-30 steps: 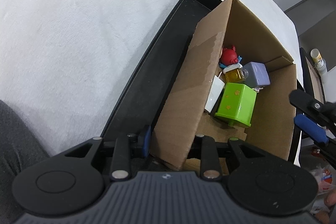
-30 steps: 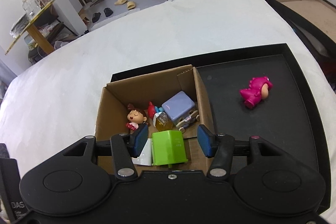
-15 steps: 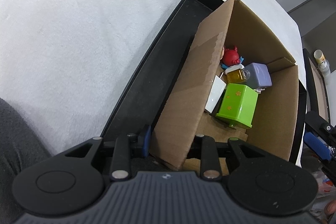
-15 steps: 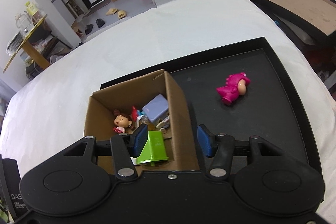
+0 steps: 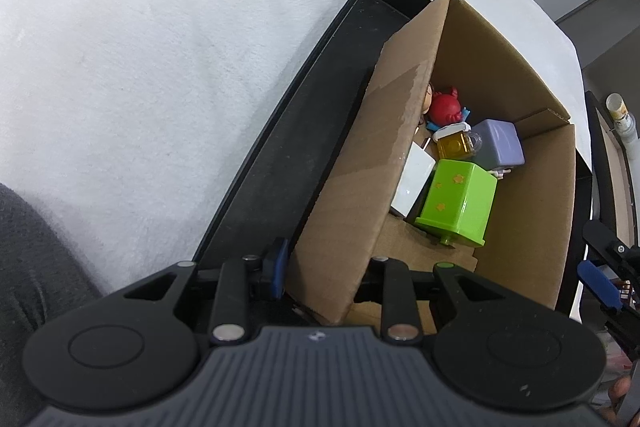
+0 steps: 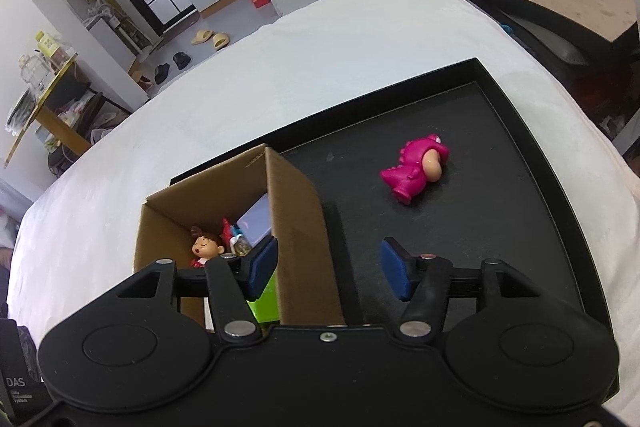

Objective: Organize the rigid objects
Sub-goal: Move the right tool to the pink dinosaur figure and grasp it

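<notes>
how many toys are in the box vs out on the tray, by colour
In the cardboard box:
green cube: 1
lavender block: 1
amber mug: 1
red crab: 1
white piece: 1
brown-haired doll: 1
On the black tray:
pink dinosaur: 1
Total: 7

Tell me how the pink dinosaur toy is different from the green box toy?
The pink dinosaur toy lies alone on the black tray; the green box toy sits inside the cardboard box among other toys. The dinosaur is rounded, the green one blocky. Both look like hard plastic.
</notes>
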A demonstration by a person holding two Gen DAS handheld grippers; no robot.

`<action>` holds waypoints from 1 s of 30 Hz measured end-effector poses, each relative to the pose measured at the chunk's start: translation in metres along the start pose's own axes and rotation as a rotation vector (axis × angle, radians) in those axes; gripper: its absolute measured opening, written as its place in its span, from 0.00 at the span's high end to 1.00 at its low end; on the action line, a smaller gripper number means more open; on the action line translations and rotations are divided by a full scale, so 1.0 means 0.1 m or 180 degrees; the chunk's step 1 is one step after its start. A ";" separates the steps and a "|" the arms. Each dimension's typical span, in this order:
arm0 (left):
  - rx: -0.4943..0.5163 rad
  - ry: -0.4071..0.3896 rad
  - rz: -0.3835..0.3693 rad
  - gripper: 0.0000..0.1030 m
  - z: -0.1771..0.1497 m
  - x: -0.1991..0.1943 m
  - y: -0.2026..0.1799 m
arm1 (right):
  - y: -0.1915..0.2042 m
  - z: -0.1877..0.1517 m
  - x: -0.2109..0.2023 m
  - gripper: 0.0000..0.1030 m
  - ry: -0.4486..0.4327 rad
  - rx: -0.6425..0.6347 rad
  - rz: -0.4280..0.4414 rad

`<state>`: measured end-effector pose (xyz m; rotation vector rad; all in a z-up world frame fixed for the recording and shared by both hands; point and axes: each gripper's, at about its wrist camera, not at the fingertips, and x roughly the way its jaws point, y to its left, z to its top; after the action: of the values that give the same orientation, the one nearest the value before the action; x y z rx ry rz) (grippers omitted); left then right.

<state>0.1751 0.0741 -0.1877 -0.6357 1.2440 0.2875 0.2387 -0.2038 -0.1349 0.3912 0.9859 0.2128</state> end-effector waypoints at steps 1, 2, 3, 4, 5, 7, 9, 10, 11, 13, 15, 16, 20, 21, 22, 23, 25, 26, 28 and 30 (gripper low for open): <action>-0.0011 -0.0001 0.0004 0.73 0.00 0.00 0.00 | -0.02 0.00 0.01 0.45 0.0002 0.0011 0.0005; -0.0021 -0.0001 0.0007 0.73 0.00 0.00 0.00 | -0.04 0.01 0.03 0.45 0.0002 0.0020 0.0007; -0.0030 -0.0002 0.0009 0.73 0.00 0.00 0.00 | -0.05 0.01 0.04 0.45 0.0001 0.0028 0.0008; -0.0037 -0.0001 0.0011 0.73 0.00 0.00 0.00 | -0.07 0.01 0.05 0.45 -0.0002 0.0036 0.0012; -0.0043 0.0000 0.0012 0.73 0.00 0.00 0.01 | -0.09 0.02 0.07 0.45 -0.0009 0.0039 0.0017; -0.0047 0.0000 0.0011 0.73 0.00 0.00 0.01 | -0.13 0.03 0.09 0.45 -0.0033 0.0033 0.0032; -0.0047 0.0000 0.0012 0.73 0.01 0.00 0.01 | -0.16 0.03 0.12 0.45 -0.0050 0.0031 0.0044; -0.0047 0.0000 0.0015 0.73 0.01 0.00 0.01 | -0.18 0.03 0.14 0.45 -0.0054 0.0041 0.0044; -0.0049 -0.0003 0.0018 0.73 0.01 -0.01 0.01 | -0.21 0.03 0.17 0.45 -0.0053 0.0053 0.0039; -0.0054 -0.0007 0.0024 0.73 0.00 -0.01 0.02 | -0.25 0.04 0.22 0.45 -0.0058 0.0083 0.0024; -0.0053 -0.0007 0.0032 0.73 0.00 -0.02 0.01 | -0.30 0.04 0.26 0.45 -0.0065 0.0121 0.0008; -0.0051 -0.0005 0.0034 0.73 0.01 -0.02 0.01 | -0.33 0.05 0.29 0.45 -0.0064 0.0150 0.0004; -0.0049 -0.0004 0.0040 0.73 0.01 -0.02 0.01 | -0.42 0.07 0.39 0.46 -0.0076 0.0248 -0.0018; -0.0049 -0.0003 0.0046 0.73 0.01 -0.02 0.01 | -0.44 0.07 0.42 0.46 -0.0080 0.0255 -0.0027; -0.0049 0.0000 0.0053 0.73 0.01 -0.02 0.01 | -0.47 0.09 0.45 0.47 -0.0086 0.0253 -0.0038; -0.0047 0.0003 0.0059 0.74 0.01 -0.02 0.01 | -0.49 0.11 0.47 0.48 -0.0089 0.0268 -0.0049; -0.0035 0.0009 0.0071 0.74 0.02 -0.01 0.01 | -0.55 0.16 0.53 0.49 -0.0090 0.0347 -0.0039; -0.0030 0.0015 0.0073 0.74 0.02 -0.01 0.01 | -0.57 0.18 0.56 0.49 -0.0103 0.0383 -0.0038; -0.0017 0.0028 0.0077 0.74 0.03 -0.01 0.01 | -0.62 0.23 0.59 0.49 -0.0133 0.0458 -0.0062; 0.0004 0.0034 0.0082 0.74 0.03 0.00 0.01 | -0.66 0.27 0.64 0.49 -0.0151 0.0539 -0.0089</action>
<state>0.1765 0.0762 -0.1872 -0.6212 1.2634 0.3052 0.2960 -0.2473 -0.1984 0.5345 0.9650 0.0943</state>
